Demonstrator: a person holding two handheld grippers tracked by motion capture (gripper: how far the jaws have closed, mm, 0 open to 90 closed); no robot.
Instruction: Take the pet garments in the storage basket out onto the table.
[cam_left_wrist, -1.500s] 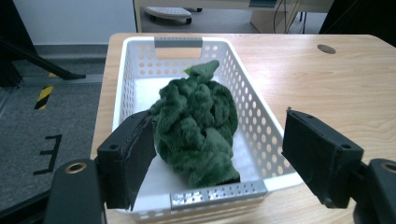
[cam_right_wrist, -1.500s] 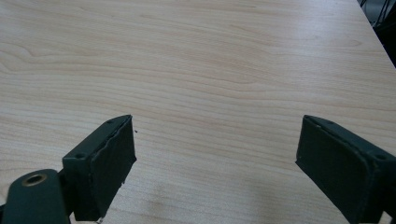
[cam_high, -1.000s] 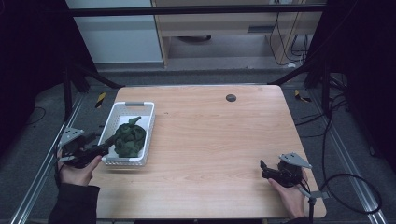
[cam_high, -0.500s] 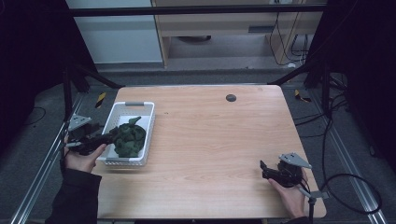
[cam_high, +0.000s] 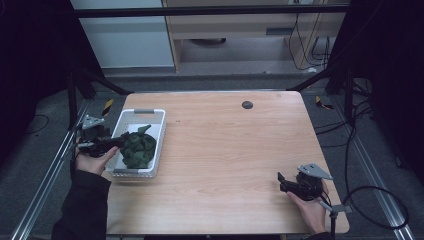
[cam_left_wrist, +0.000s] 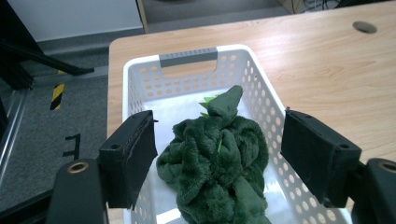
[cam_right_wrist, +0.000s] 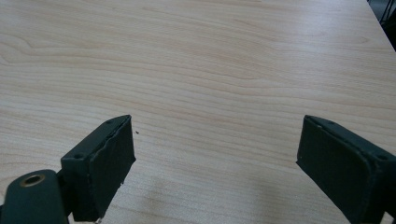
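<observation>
Now my left tool (cam_high: 117, 142) sits open at the basket, my right tool (cam_high: 286, 183) open over bare bench.

Nearest me, the right tool hovers low at the bench's (cam_high: 235, 150) near right corner, its jaws spread wide with wood grain between them. My left tool reaches over the near-left rim of the white basket (cam_left_wrist: 187, 58), jaws apart on either side of the green plush toy (cam_left_wrist: 217, 158) without touching it. That toy lies crumpled inside the basket. Farther off, a dark round hole (cam_high: 247, 104) marks the bench.
</observation>
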